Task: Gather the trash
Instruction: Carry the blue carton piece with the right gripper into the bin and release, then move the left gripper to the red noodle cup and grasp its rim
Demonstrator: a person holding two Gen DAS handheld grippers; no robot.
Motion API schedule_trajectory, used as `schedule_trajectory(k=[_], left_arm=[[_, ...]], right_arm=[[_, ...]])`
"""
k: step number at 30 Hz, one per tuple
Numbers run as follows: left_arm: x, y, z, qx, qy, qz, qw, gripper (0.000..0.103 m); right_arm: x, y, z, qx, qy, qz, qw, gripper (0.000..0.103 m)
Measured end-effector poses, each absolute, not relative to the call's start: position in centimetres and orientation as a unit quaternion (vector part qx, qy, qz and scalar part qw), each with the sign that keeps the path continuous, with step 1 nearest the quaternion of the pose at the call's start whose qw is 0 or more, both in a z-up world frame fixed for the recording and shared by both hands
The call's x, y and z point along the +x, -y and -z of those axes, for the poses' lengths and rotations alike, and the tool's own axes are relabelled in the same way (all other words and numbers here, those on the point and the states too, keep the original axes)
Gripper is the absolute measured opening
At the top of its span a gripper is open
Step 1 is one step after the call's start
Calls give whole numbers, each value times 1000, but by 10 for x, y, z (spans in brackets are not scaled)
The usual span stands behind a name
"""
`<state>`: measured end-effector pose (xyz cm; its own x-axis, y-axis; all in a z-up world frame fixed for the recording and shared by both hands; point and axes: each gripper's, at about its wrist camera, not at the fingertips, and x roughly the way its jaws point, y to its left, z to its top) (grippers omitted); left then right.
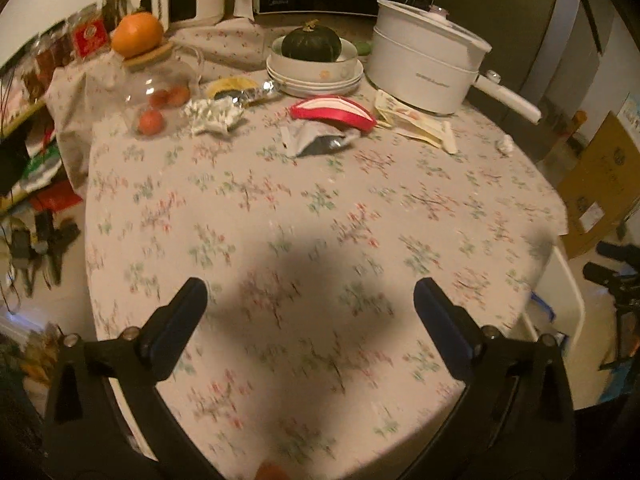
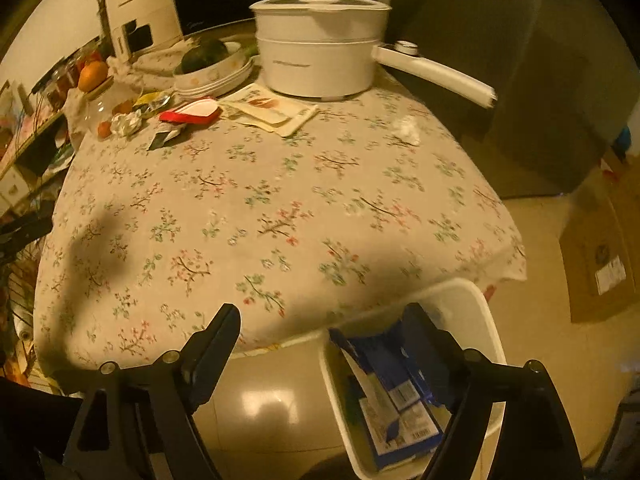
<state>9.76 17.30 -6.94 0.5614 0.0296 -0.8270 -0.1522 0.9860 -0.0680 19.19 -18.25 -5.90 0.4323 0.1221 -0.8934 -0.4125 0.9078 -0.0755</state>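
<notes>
On the flowered tablecloth [image 1: 304,216], along the far side, trash lies in a row: a crumpled foil ball [image 1: 212,116] beside the glass jar [image 1: 160,88], then a grey wrapper [image 1: 316,140] touching a red and white package [image 1: 334,111], then flat paper packets [image 1: 416,120] against the white pot [image 1: 424,64], and a small white paper wad [image 1: 506,145] near the right edge. Nearer the camera, the left gripper [image 1: 310,300] hangs above bare cloth, jaws spread, holding nothing. Further right, the right gripper [image 2: 324,328] hovers past the table edge over a white bin [image 2: 476,312] holding blue packaging [image 2: 396,396]; its jaws are spread and empty too.
</notes>
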Motion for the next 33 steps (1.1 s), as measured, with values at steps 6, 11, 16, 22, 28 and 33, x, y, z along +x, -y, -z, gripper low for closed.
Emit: schedule_trajectory(k=[6, 11, 16, 22, 28, 33], left_arm=[[148, -169, 69, 11, -450, -42, 892, 102], [199, -159, 68, 99, -439, -23, 893, 97], [253, -162, 78, 158, -453, 8, 877, 79], [287, -156, 100, 217, -465, 51, 857, 61], [303, -140, 122, 293, -475, 70, 827, 49], [315, -136, 128, 305, -480, 72, 819, 33]], right_arm=[[225, 149, 65, -160, -503, -170, 832, 84], [256, 127, 73, -159, -502, -177, 832, 84], [285, 114, 84, -148, -506, -187, 829, 84], [316, 108, 98, -139, -512, -189, 826, 84], [344, 110, 108, -126, -515, -180, 829, 84], [363, 110, 116, -93, -515, -176, 834, 84]])
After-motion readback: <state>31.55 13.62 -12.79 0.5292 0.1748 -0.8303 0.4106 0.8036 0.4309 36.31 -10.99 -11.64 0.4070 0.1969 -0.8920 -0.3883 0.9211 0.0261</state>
